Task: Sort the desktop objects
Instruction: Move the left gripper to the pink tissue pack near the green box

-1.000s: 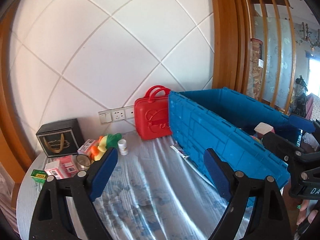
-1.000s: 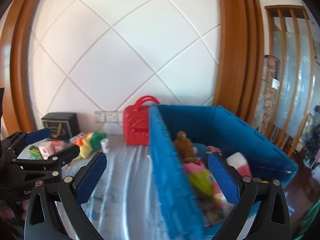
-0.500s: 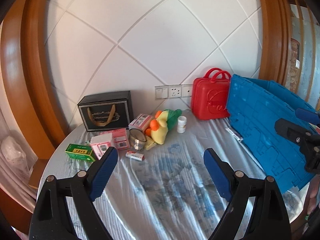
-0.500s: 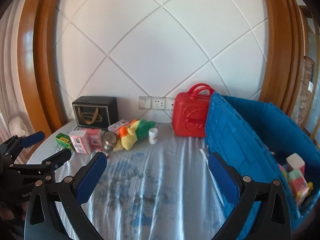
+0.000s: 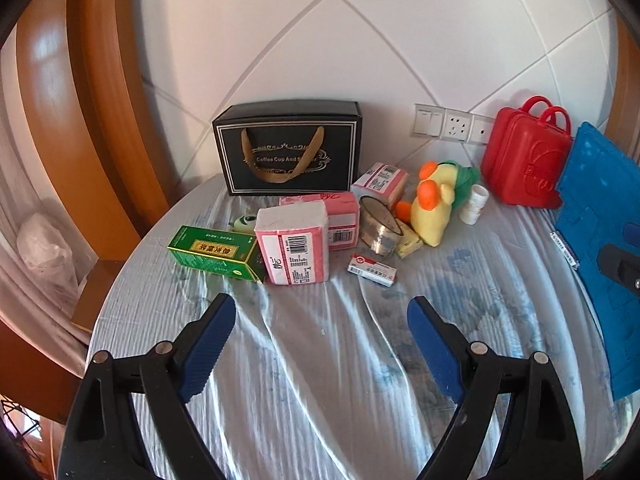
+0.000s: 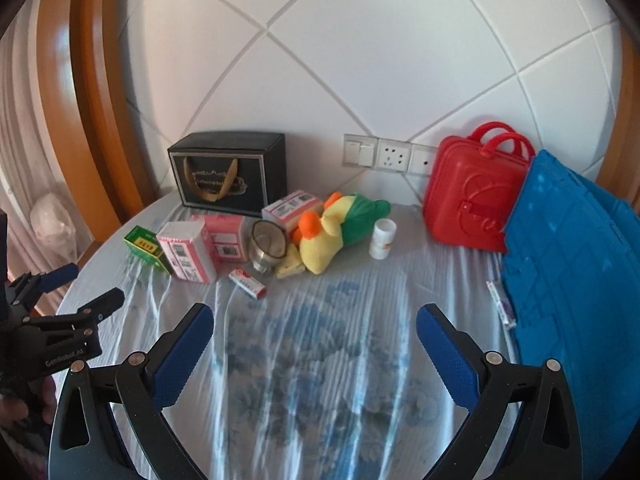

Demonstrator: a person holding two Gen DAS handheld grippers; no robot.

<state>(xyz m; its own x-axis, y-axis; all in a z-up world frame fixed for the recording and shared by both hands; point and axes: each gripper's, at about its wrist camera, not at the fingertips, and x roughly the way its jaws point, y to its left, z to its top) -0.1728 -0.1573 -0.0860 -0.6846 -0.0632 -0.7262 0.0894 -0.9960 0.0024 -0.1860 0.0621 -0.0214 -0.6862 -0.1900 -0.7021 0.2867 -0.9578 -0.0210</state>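
1. The left gripper (image 5: 320, 326) has its two blue fingers (image 5: 206, 350) spread wide. Nothing is between them. It hangs over the cloth, near the pile of things.
2. The right gripper (image 6: 315, 338) is spread wide too, and it holds nothing. The left gripper shows at the left edge of its view.
3. Under both is a round table (image 5: 120, 300) with a pale, wrinkly cloth (image 5: 332, 380) that has blue flower marks.
4. Behind the table is a white wall (image 5: 360, 40) with crossing lines. Brown wood (image 5: 100, 80) stands to the left. A switch plate (image 5: 452, 125) sits low on the wall.
5. The things to sort lie in a bunch at the back of the table. A green box (image 5: 214, 253) lies flat on the left. A pink pack (image 5: 294, 248) stands just beside it, with another pink box (image 5: 340, 216) behind.
6. A small red and white box (image 5: 372, 269) lies alone in front of the bunch.
7. A shiny cup (image 5: 378, 228) lies on its side, next to a yellow plush duck (image 5: 434, 204). A small white bottle (image 5: 474, 204) stands beside the duck.
8. A black gift box (image 5: 290, 148) stands at the wall. A red case (image 5: 524, 158) stands at the right.
9. A blue bin (image 6: 572, 272) is on the far right, touching the red case. Its inside cannot be seen. A thin strip (image 6: 500, 304) lies at its foot.
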